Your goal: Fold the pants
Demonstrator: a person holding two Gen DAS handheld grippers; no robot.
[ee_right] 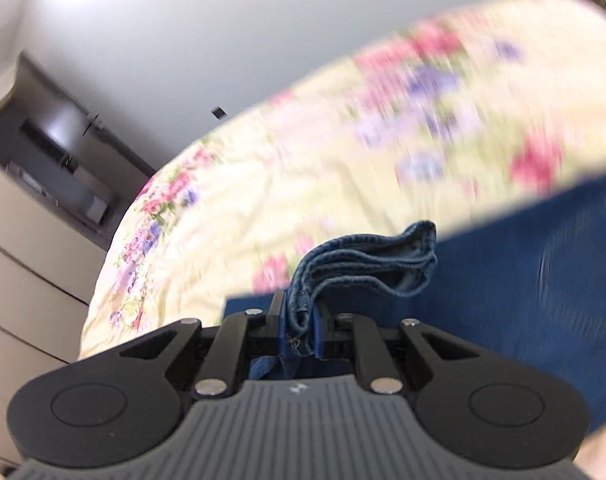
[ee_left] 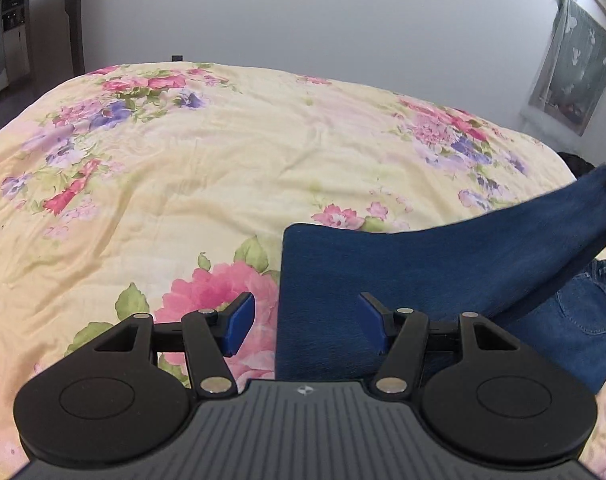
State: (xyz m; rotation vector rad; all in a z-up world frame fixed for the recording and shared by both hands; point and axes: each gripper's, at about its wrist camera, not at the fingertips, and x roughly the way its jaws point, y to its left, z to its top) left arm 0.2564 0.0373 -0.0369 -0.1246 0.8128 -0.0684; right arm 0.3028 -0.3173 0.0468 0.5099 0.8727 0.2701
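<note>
A bed covered by a pale yellow quilt [ee_left: 223,152] printed with pink and purple flowers fills most of both views. A plain white wall [ee_left: 303,12] runs behind the bed's far edge, and a dark door [ee_left: 73,12] stands past the far left corner. Cream drawer fronts [ee_right: 19,280] show beside the bed's left edge in the right wrist view.

The left gripper [ee_left: 306,322] hangs above the near part of the quilt with its blue-padded jaws spread wide and nothing between them. Its left pad sits over a large pink flower; its right pad sits over blue cloth.

The blue jeans [ee_left: 443,268] lie on the near right part of the bed. Their folded left edge runs straight toward the near edge, just right of the pink flower. From there a band of denim rises off the quilt toward the bed's right edge, stretched taut and lifted. Below it a back pocket [ee_left: 587,312] lies flat on the quilt.

The right gripper [ee_right: 301,330] has its jaws clenched on a bunched, stitched hem of the jeans [ee_right: 367,256], which folds out beyond the pads in several layers. This view is blurred, with the quilt smeared.

A framed picture [ee_left: 575,68] hangs on the wall at the far right.
</note>
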